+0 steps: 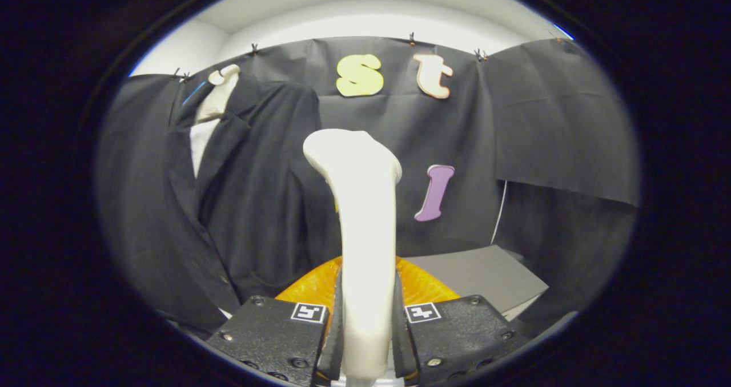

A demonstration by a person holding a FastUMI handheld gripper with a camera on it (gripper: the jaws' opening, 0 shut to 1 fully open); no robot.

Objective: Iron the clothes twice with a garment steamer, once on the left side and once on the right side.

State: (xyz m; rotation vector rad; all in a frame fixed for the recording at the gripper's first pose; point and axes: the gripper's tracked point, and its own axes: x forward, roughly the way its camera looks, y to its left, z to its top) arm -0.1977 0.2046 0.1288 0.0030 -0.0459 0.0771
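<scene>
A: What is the gripper (366, 324) doing rn?

B: Its two fingers (333, 324) are closed on the handle of the garment steamer (365, 227), one each side, both pressing on it. The steamer is white and stands upright betw. them, its wider head at the top.

A: And the clothes?

B: A dark jacket (245, 204) hangs to the left, far behind the steamer, against the black cloth wall (548, 124). It is on a pale dummy neck (220, 93), w/ a white shirt (200, 144) showing betw. the lapels. I see a button low on the front.

A: Does the steamer touch the jacket?

B: I cannot tell for sure; the head seems just right of the jacket's edge, nearer to us, not pressed on it.

A: Anything else nearby?

B: Yes, smth. orange (420, 287) is just behind the handle, low, close to the fingers. I cannot tell what it is. To the right, a bit farther, is a grey flat board (485, 278), and a thin white cable (501, 210) goes down the wall behind it.
</scene>
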